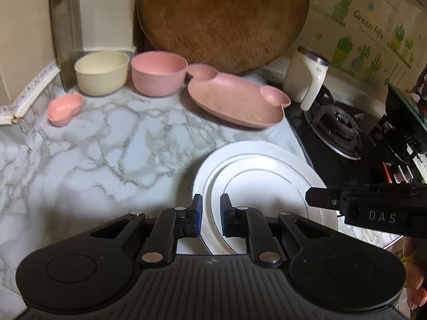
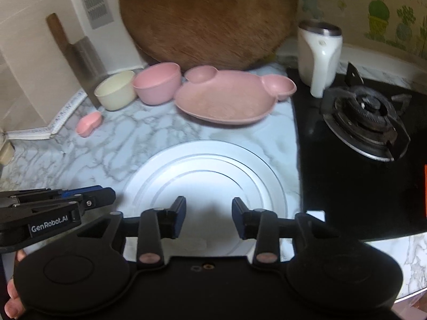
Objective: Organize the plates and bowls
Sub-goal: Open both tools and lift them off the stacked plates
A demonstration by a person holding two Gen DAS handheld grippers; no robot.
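On the near part of the grey-veined marble-pattern counter (image 2: pixel 80 154) lies a round white plate with thin ring lines (image 2: pixel 208 176). It sits just left of the black gas hob (image 2: pixel 347 192).

The left gripper (image 1: pixel 210 208) has its jaws nearly together, and the white plate's near-left rim shows in the narrow gap between them. Whether the pads press on that rim cannot be told. The right gripper (image 2: pixel 208 213) stands with its jaws apart above the plate's near edge, nothing between the pads.

Along the far edge, left to right:
- a small pink heart-shaped dish (image 1: pixel 65 109)
- a cream round bowl (image 1: pixel 101 72)
- a pink round bowl (image 1: pixel 158 72)
- a pink bear-shaped plastic plate with two ear cups (image 1: pixel 234 101)

Behind them a large round wooden board (image 1: pixel 221 18) leans against the wall. A cleaver (image 1: pixel 66 40) stands at far left. A white steel-rimmed mug (image 2: pixel 319 56) stands at the hob's far corner.
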